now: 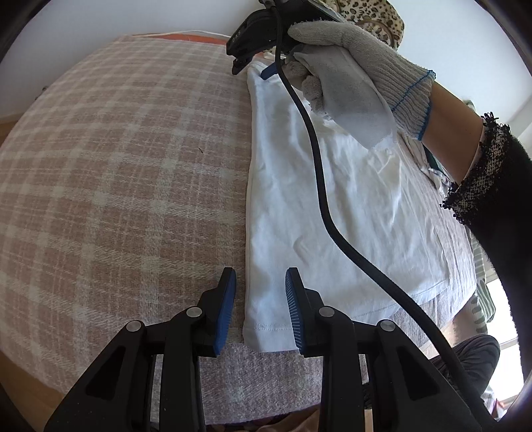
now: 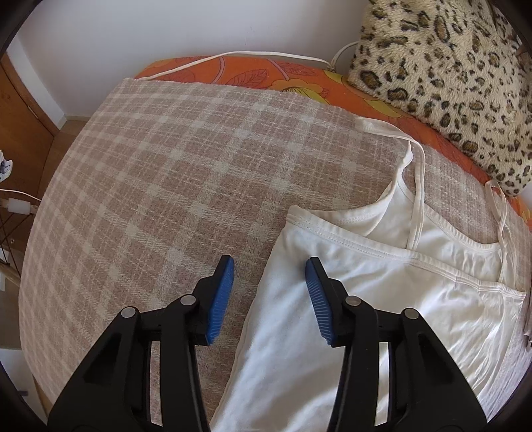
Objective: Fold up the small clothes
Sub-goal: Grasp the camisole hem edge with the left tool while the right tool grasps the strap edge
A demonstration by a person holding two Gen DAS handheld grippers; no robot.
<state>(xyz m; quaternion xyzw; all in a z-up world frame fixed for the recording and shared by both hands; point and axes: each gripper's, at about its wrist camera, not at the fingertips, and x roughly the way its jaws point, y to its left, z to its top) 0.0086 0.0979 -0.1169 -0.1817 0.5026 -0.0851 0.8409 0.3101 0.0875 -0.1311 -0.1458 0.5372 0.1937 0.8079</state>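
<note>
My white top [image 1: 332, 212] lies folded lengthwise on a pink checked blanket [image 1: 126, 172], near a leopard cushion [image 2: 449, 66] by the white wall [image 2: 133, 30]. My left gripper [image 1: 261, 292] and right gripper [image 2: 270, 285] straddle its folded edge, jaws apart.

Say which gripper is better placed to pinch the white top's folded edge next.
Probably the left gripper: its fingers already straddle the white top's folded edge at the hem corner. The right gripper also straddles that edge near the strap end, with a wider gap.
</note>
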